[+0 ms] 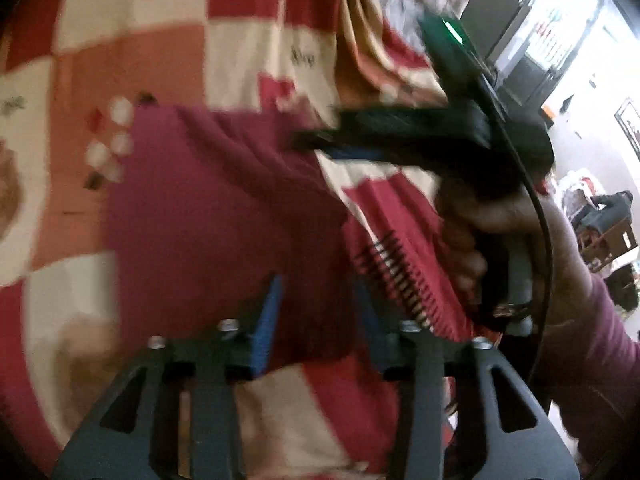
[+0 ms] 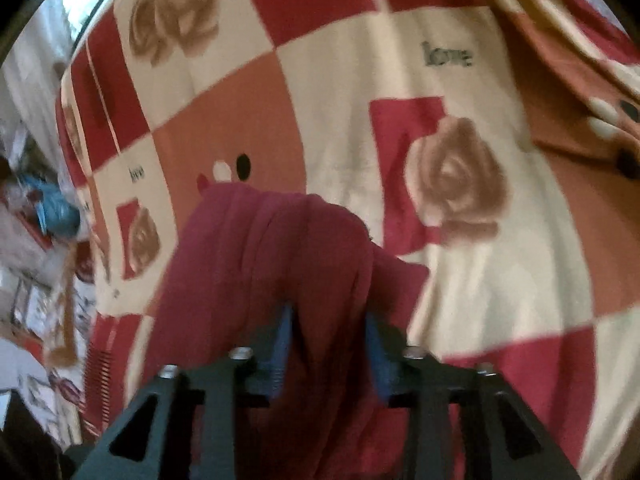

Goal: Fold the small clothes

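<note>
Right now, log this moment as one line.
step: folding | left gripper: on cloth, grip unclear | right gripper: cloth between fingers, grip unclear | surface: bedsheet | frames: blurred

Bed (image 2: 328,92) under my hand-held grippers: checkered sheet, red, cream, orange squares, brown rose prints, "love" lettering. Maroon garment (image 2: 280,264) lies on it, bunched. Rumpled sheet fold (image 2: 568,92) at far right.

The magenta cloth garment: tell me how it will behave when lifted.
The magenta cloth garment probably hangs limp: it drapes in soft folds between the right hand-held gripper fingers. It seems light, bunching without pulling taut. It likely slides little on the checked rose-print bedsheet, cloth on cloth.
</note>
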`<state>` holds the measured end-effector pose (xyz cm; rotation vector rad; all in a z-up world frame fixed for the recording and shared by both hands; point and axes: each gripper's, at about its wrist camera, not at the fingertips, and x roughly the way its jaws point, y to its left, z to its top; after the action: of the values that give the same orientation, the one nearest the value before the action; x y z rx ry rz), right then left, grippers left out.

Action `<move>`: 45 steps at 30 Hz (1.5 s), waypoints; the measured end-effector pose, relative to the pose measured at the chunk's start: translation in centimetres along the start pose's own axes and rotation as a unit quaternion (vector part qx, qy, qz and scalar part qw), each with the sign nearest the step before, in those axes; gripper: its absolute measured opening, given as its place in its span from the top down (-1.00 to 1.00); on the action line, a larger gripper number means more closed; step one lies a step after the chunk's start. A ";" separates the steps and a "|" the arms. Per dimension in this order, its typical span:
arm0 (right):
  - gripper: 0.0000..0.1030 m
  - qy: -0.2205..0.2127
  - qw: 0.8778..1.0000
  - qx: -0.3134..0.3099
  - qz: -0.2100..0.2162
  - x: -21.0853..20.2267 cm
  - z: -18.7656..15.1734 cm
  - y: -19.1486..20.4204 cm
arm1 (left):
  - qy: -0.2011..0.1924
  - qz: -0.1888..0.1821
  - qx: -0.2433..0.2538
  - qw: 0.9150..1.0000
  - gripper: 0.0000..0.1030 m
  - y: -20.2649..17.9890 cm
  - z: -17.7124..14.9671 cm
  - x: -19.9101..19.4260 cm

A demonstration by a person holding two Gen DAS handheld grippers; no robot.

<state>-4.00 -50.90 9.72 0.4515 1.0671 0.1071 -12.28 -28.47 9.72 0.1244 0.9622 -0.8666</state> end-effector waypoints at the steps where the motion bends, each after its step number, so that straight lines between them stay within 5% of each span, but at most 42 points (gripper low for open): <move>1: 0.09 -0.008 1.000 -0.007 0.012 -1.4 -0.7 0.4 | -0.016 0.012 0.006 1.000 -0.01 0.6 -0.3 -1.4; 6: 0.07 -0.025 0.996 -0.088 0.019 -4.0 -4.1 4.8 | -0.050 0.109 -0.019 0.993 -0.14 4.7 -1.0 -2.9; 8: 0.07 -0.026 0.990 -0.142 0.002 -3.1 -5.5 7.2 | -0.050 0.115 -0.047 0.991 -0.14 6.5 -1.3 -1.4; 12: 0.28 0.026 0.974 -0.194 -0.111 0.2 -8.9 6.8 | -0.017 0.130 -0.068 0.989 -0.14 8.4 -2.9 2.1; 17: 0.20 0.016 0.990 -0.128 -0.053 -2.5 -9.5 3.8 | -0.025 0.101 -0.091 0.990 -0.14 9.5 -2.9 1.8; 20: -0.59 -0.033 0.998 -0.048 -0.013 -4.1 -7.8 1.3 | -0.040 0.098 -0.104 0.989 -0.18 9.9 -2.4 1.2; 21: -0.67 -0.042 0.999 -0.022 -0.004 -4.0 -7.2 0.4 | -0.038 0.094 -0.107 0.989 -0.22 10.0 -2.4 1.3; 26: -0.67 -0.020 0.999 0.040 0.029 0.6 -4.5 -1.9 | -0.022 0.071 -0.111 0.991 -0.30 10.0 -1.6 2.8; 31: -0.67 -0.007 0.998 0.038 0.053 3.8 -3.0 -2.5 | -0.008 0.032 -0.138 0.990 -0.49 11.1 -1.1 4.7; 32: -0.66 -0.012 0.997 0.042 0.060 4.2 -2.9 -2.6 | -0.003 0.019 -0.150 0.989 -0.49 11.5 -1.1 5.1; 34: -0.31 -0.017 0.997 0.043 0.068 4.4 -2.6 -2.5 | -0.004 -0.013 -0.162 0.987 -0.38 11.6 -1.1 5.3; 38: 0.16 -0.019 0.997 0.018 0.077 3.2 -1.7 -1.1 | -0.017 -0.005 -0.141 0.990 0.25 10.5 -0.8 3.6; 42: 0.21 -0.018 0.989 0.039 0.139 1.6 -0.8 -0.6 | -0.048 -0.037 -0.166 0.984 0.37 10.2 -1.6 -0.9; 45: 0.22 -0.001 0.987 0.013 0.163 1.4 -0.9 1.1 | -0.050 -0.008 -0.139 0.989 0.37 8.5 -2.3 -3.4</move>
<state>-3.94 -49.23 8.63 0.6472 0.9855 0.3828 -8.84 -19.74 8.66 -0.1643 0.9805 -0.7375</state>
